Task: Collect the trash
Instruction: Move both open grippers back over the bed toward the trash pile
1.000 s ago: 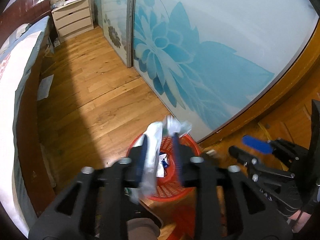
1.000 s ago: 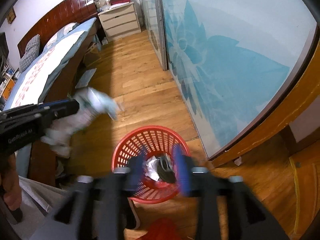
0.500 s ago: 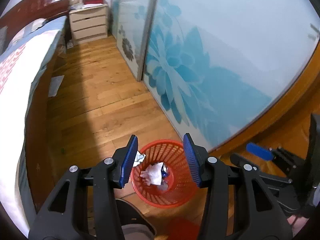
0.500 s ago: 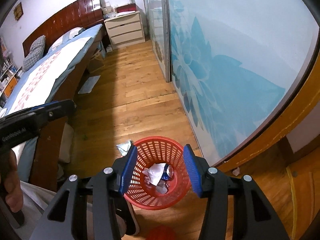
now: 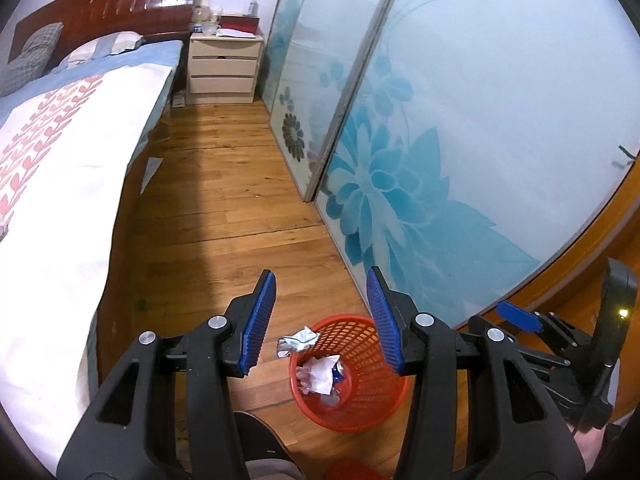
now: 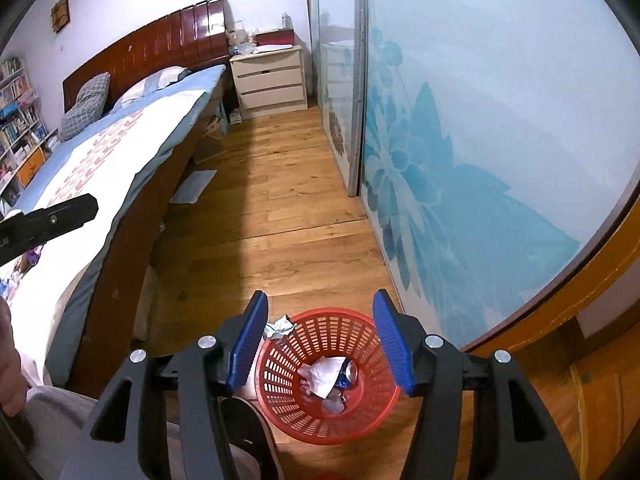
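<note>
A red mesh basket (image 5: 360,416) (image 6: 304,420) stands on the wooden floor by the sliding doors. Inside lie crumpled white paper (image 5: 320,372) (image 6: 326,374) and a blue can (image 6: 347,372). A crumpled wrapper (image 5: 298,340) (image 6: 280,326) lies on the floor against the basket's left rim. My left gripper (image 5: 320,316) hangs open above the basket with nothing between its blue pads. My right gripper (image 6: 320,340) is also above it, its jaws opening and empty. In the left wrist view the right gripper (image 5: 516,316) shows at the right edge.
A bed (image 6: 120,152) with a wooden frame runs along the left. A cream nightstand (image 5: 224,68) stands at the far end. Glass doors (image 5: 440,160) with blue flowers line the right. A paper sheet (image 6: 194,186) lies by the bed. A person's shoe (image 6: 248,440) is next to the basket.
The left gripper let go of the white wrapper it held over the basket and now stands open. A crumpled piece landed on the floor by the rim. Both grippers rose away from the basket.
</note>
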{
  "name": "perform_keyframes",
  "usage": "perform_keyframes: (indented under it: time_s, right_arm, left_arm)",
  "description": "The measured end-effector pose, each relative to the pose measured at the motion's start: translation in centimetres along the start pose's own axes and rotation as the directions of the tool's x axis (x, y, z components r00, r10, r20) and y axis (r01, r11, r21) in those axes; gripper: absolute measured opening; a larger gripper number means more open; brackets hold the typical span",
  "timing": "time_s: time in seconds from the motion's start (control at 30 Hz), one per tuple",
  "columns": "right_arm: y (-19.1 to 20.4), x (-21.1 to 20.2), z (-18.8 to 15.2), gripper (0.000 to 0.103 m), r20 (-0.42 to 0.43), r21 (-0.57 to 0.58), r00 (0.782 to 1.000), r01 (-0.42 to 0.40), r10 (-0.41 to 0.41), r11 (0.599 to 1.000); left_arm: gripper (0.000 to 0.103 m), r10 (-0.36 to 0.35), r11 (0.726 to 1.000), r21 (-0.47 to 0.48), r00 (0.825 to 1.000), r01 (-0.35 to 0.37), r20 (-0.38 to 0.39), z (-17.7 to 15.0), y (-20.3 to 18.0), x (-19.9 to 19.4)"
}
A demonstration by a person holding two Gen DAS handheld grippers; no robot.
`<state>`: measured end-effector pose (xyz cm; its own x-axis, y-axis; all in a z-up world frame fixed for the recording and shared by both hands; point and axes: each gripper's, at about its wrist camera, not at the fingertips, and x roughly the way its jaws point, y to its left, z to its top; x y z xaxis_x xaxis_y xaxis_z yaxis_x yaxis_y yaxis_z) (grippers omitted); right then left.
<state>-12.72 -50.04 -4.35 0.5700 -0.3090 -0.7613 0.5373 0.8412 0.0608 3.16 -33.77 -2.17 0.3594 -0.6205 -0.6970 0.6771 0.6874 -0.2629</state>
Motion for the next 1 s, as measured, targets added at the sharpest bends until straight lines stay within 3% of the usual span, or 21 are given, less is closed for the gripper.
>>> perform_keyframes:
  time_s: [0.3, 0.4, 0.5, 0.57, 0.63, 0.7, 0.77, 0.9, 1.0]
  right_arm:
    - [1.5, 0.2, -0.2, 0.061, -0.020, -0.013, 0.999, -0.045, 0.045, 0.999]
    - [3.1, 0.2, 0.9, 0.062, -0.003, -0.034, 0.996, -0.092, 0.092, 0.995]
    - [6.6, 0.1, 2.7, 0.062, 0.027, -0.088, 0.988, -0.148, 0.151, 0.985]
    - [10.5, -0.1, 4.4, 0.062, 0.053, -0.141, 0.977, -0.196, 0.205, 0.970]
    - [14.5, -0.3, 5.7, 0.062, 0.072, -0.182, 0.962, -0.246, 0.262, 0.952]
    - [19.0, -0.5, 6.9, 0.062, 0.082, -0.231, 0.943, -0.297, 0.322, 0.927]
    - [23.9, -0.4, 7.7, 0.062, 0.074, -0.281, 0.922, -0.346, 0.379, 0.895]
    - [34.7, 0.8, 8.4, 0.063, -0.010, -0.324, 0.850, -0.502, 0.527, 0.802]
    - [41.6, 2.8, 8.4, 0.063, -0.090, -0.320, 0.803, -0.583, 0.589, 0.747]
  left_arm:
    - [0.048, 0.032, 0.999, -0.020, 0.999, -0.031, 0.020, 0.1, 1.7, -1.3]
    - [0.057, 0.085, 0.995, -0.049, 0.994, -0.081, 0.071, 0.6, 3.6, -3.3]
    - [0.070, 0.173, 0.981, -0.112, 0.974, -0.157, 0.147, 1.3, 7.1, -6.5]
    - [0.077, 0.259, 0.959, -0.170, 0.946, -0.227, 0.196, 1.4, 10.7, -9.5]
    - [0.080, 0.349, 0.927, -0.227, 0.910, -0.299, 0.225, 1.1, 14.3, -12.0]
    - [0.080, 0.458, 0.873, -0.298, 0.859, -0.386, 0.228, 0.2, 18.9, -14.8]
    - [0.081, 0.527, 0.824, -0.363, 0.824, -0.436, 0.207, -0.9, 23.0, -16.9]
    - [0.081, 0.612, 0.710, -0.523, 0.781, -0.472, 0.126, -3.6, 31.3, -20.8]
    - [0.081, 0.657, 0.649, -0.565, 0.750, -0.509, 0.079, -5.1, 34.9, -22.4]
